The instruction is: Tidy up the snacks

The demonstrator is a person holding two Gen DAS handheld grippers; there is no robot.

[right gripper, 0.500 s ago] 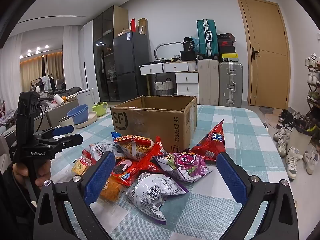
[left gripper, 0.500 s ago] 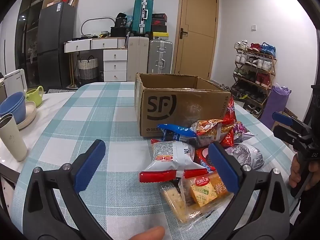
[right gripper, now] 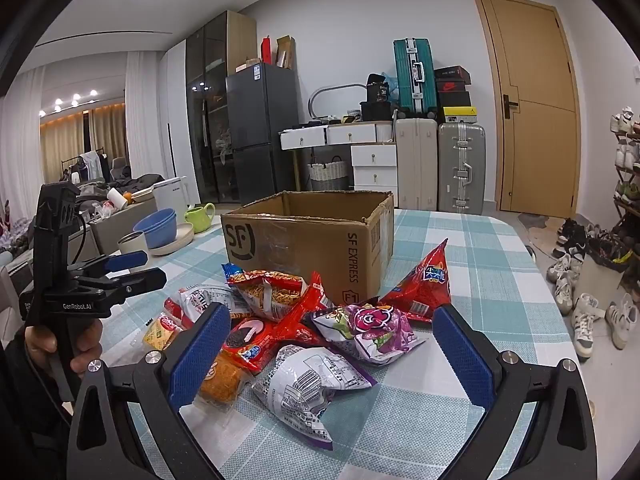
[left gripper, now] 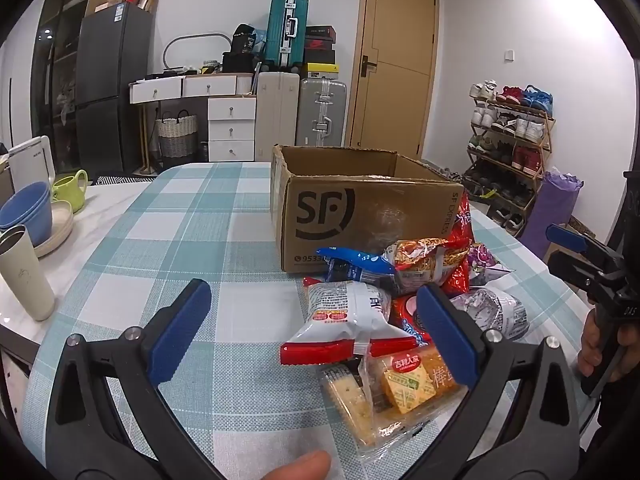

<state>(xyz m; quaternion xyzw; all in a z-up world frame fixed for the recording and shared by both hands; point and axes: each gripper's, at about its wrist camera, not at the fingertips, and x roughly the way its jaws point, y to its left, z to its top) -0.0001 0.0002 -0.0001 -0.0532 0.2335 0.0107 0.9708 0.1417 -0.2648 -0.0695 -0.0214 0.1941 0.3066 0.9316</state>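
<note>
Where snacks (right gripper: 320, 332) crowd, box (right gripper: 312, 240) reads "SF EXPRESS".

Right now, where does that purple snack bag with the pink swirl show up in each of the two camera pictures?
Left wrist view: only a sliver of the purple snack bag shows, right of centre, behind the red and noodle packets.
Right wrist view: the bag lies in plain sight at centre, atop the pile between the open fingers.
Shared landmark: the cardboard box just behind the pile.

Black gripper (left gripper: 316, 328), blue pads (left gripper: 180, 336), silver screws.
</note>
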